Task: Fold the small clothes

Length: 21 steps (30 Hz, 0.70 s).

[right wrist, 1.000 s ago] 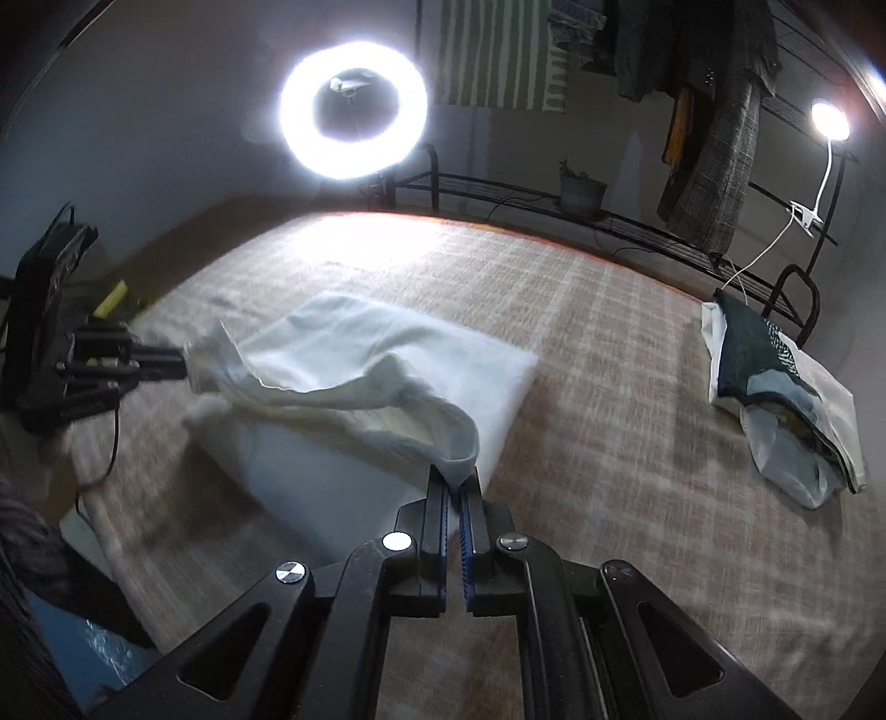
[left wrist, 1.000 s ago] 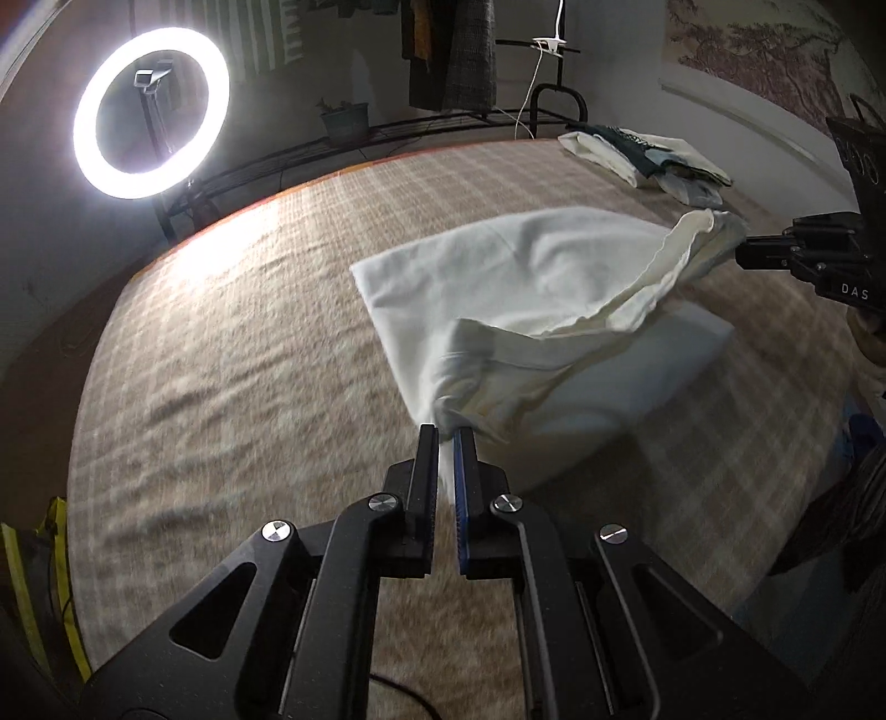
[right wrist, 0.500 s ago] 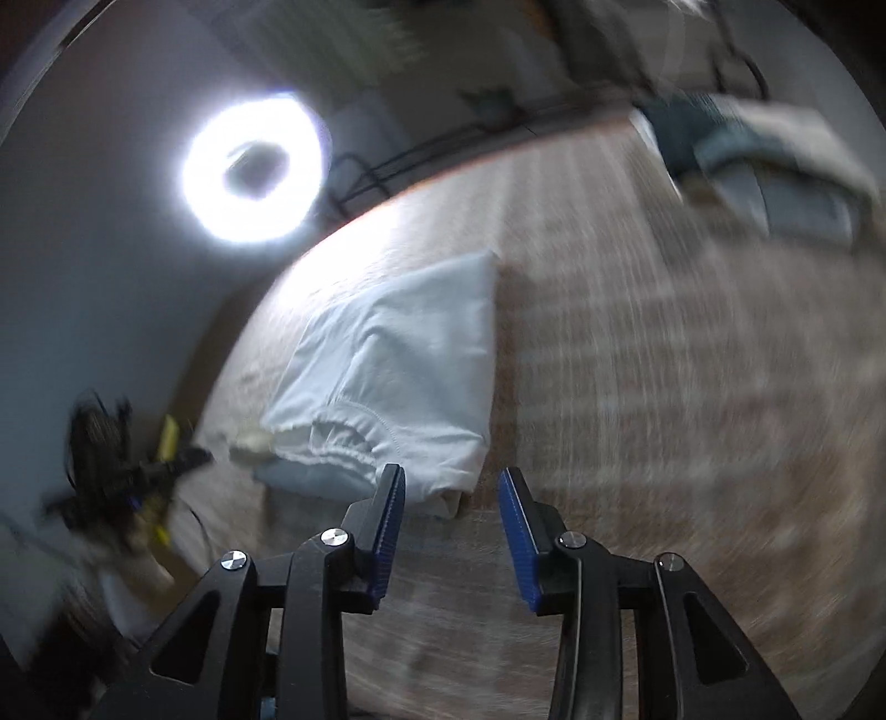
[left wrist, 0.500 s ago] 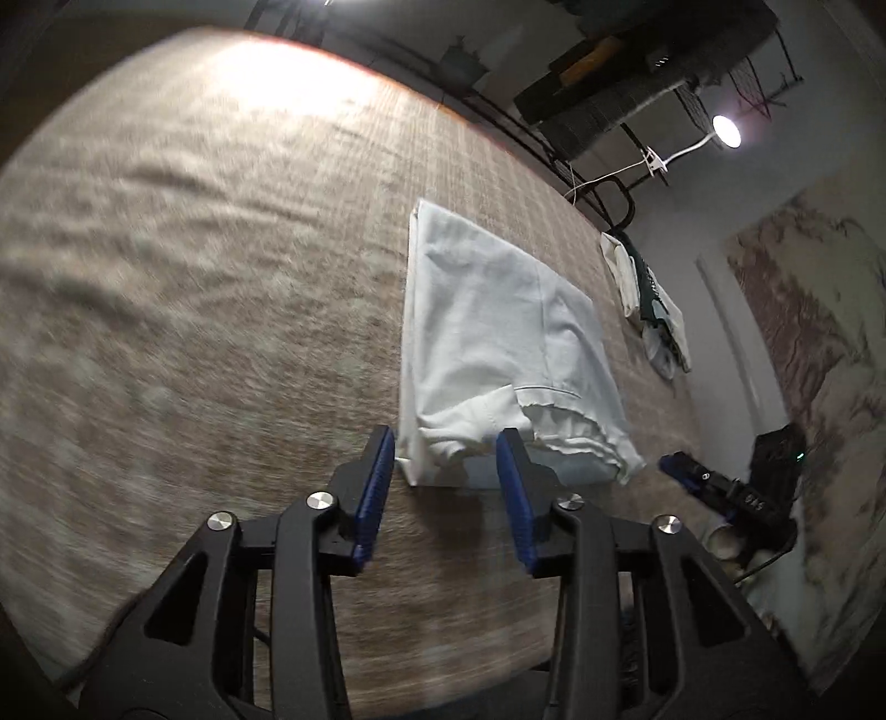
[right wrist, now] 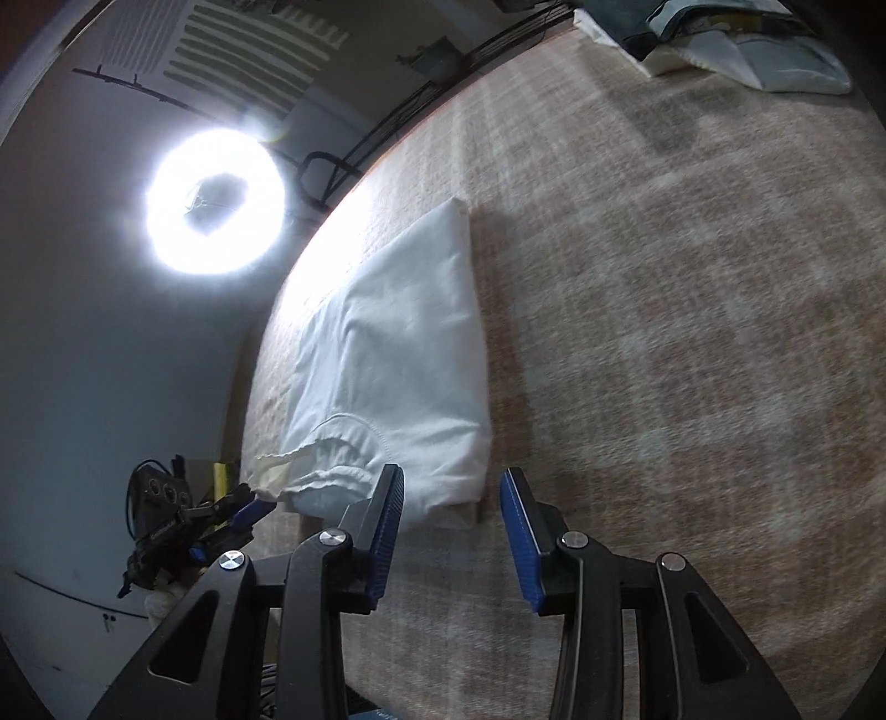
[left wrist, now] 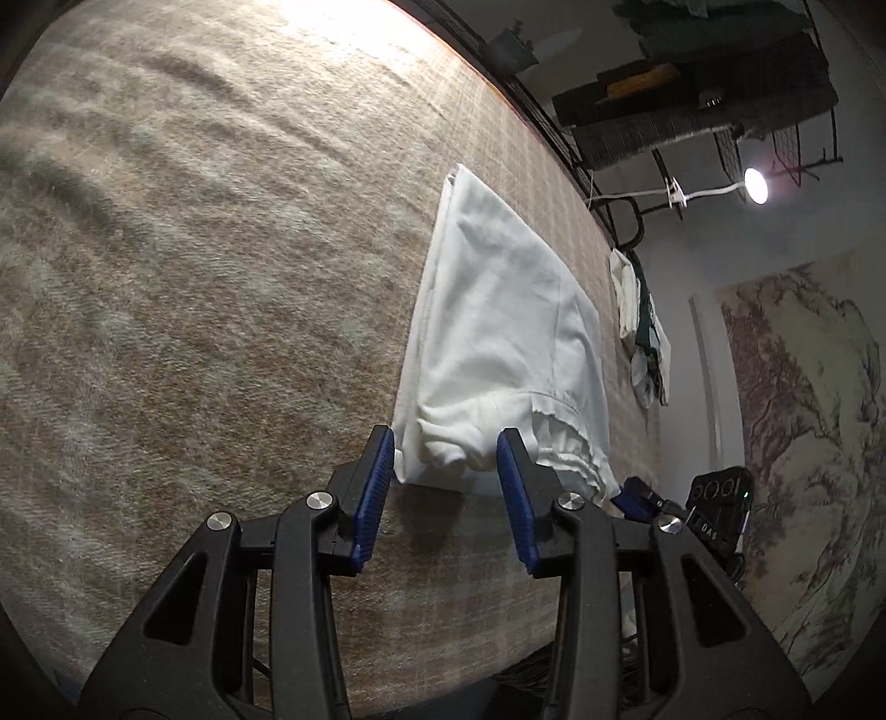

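Looking along my left gripper [left wrist: 446, 487], I see its blue pads apart and clear of the white garment [left wrist: 504, 343], which lies folded flat on the plaid blanket [left wrist: 194, 277], its near edge just beyond the tips. My right gripper [right wrist: 451, 512] is likewise released, nothing between its pads, at the garment's other near corner. Far off lies a pile of clothes [right wrist: 720, 44]. A ring light [right wrist: 216, 202] glares at the left, past the blanket's edge. Nothing lies between the grippers and the garment.

Home bedroom set up for filming: plaid-blanket bed [left wrist: 221, 277], hanging clothes [left wrist: 692, 111], wall tapestry [left wrist: 803, 415], ring light [right wrist: 216, 202], clip lamp [left wrist: 756, 185].
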Each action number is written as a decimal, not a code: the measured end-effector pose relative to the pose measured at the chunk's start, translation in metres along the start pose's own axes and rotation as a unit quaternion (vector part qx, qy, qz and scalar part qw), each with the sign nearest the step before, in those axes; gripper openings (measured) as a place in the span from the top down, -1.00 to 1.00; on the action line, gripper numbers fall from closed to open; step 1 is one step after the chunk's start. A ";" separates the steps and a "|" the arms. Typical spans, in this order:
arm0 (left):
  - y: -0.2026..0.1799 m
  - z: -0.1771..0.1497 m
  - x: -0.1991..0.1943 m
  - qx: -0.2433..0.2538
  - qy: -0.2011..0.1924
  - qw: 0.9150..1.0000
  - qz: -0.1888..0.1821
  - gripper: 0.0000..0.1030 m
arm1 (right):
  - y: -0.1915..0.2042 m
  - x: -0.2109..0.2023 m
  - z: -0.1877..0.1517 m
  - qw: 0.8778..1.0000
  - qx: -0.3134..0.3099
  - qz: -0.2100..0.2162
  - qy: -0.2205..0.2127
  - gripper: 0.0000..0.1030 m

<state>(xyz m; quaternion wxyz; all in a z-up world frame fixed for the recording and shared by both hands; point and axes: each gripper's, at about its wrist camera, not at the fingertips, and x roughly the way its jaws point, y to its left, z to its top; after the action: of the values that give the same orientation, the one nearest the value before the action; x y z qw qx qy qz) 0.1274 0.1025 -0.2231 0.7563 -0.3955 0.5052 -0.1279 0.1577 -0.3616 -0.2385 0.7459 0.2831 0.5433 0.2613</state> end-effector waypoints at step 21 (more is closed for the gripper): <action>-0.016 -0.003 0.000 0.050 -0.003 0.998 0.036 0.92 | 0.018 0.019 -0.001 1.000 -0.015 0.002 0.007 0.96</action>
<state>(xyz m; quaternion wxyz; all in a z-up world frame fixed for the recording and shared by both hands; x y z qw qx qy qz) 0.1282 0.0905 -0.2125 0.7807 -0.3396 0.5096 -0.1243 0.1607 -0.3357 -0.2391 0.7460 0.2708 0.5437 0.2730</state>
